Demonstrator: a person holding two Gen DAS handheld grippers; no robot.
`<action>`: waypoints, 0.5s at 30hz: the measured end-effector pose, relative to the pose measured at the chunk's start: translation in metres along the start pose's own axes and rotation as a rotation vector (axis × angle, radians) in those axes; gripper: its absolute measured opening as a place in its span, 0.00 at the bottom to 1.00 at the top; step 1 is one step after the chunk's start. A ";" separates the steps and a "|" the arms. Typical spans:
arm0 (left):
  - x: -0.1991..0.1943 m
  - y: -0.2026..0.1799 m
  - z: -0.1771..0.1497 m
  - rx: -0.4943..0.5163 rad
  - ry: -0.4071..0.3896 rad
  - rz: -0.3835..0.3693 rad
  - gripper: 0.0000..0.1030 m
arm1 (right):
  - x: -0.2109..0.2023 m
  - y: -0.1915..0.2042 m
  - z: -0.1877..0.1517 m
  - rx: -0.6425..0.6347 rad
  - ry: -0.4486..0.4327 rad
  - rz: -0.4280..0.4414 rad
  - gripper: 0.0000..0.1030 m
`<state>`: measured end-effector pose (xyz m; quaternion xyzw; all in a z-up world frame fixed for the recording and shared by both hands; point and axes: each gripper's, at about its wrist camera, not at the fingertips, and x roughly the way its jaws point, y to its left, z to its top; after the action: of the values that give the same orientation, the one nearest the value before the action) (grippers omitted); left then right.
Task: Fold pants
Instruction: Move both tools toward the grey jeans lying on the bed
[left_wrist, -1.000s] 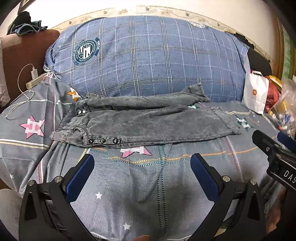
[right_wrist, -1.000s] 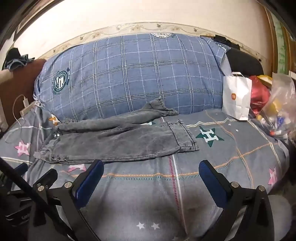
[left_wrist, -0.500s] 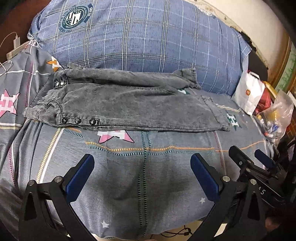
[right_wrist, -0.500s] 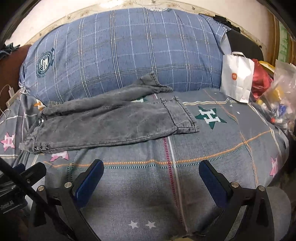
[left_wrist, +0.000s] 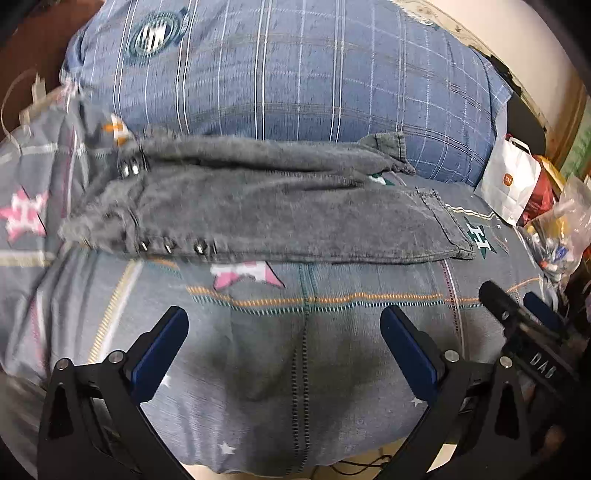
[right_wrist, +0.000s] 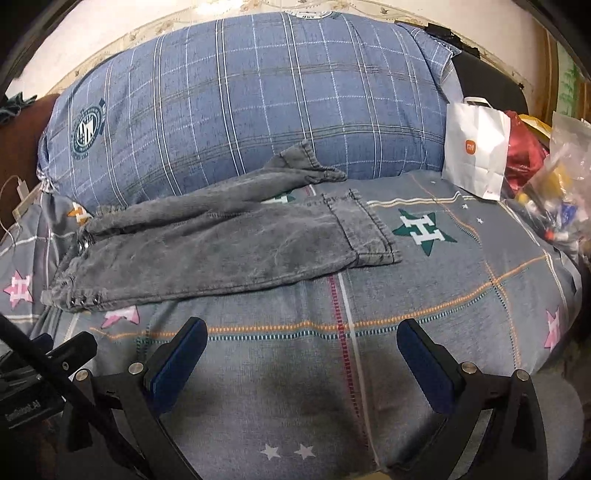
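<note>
Grey denim pants (left_wrist: 258, 210) lie flat on the bed, waistband with metal snaps at the left, leg hems at the right; they also show in the right wrist view (right_wrist: 229, 247). One leg's hem rests against the big pillow. My left gripper (left_wrist: 284, 336) is open and empty, hovering over the bedspread in front of the pants. My right gripper (right_wrist: 303, 347) is open and empty, also short of the pants, near the hem side. The right gripper's body (left_wrist: 532, 354) shows at the right of the left wrist view.
A large blue plaid pillow (right_wrist: 251, 99) stands behind the pants. A white paper bag (right_wrist: 476, 147) and plastic bags of small items (right_wrist: 557, 192) sit at the right. A white charger cable (left_wrist: 33, 96) lies at the far left. The grey star-print bedspread (right_wrist: 461, 295) covers the bed.
Both grippers have moved closer to the pants and slightly right; the pants look larger in both views. The pants have not moved. Both jaws stayed open.
</note>
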<state>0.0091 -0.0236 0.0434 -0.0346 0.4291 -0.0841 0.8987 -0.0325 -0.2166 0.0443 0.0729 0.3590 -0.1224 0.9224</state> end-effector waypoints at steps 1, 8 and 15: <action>-0.007 -0.001 0.006 0.015 -0.014 0.006 1.00 | -0.004 -0.001 0.006 0.008 0.003 0.019 1.00; -0.044 -0.002 0.063 0.064 -0.075 -0.013 1.00 | -0.029 0.008 0.067 -0.040 -0.001 0.102 1.00; -0.039 0.000 0.113 0.073 -0.118 0.007 1.00 | -0.038 0.028 0.114 -0.104 -0.050 0.131 1.00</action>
<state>0.0727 -0.0180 0.1442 -0.0051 0.3721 -0.0947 0.9233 0.0218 -0.2090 0.1552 0.0453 0.3362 -0.0446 0.9397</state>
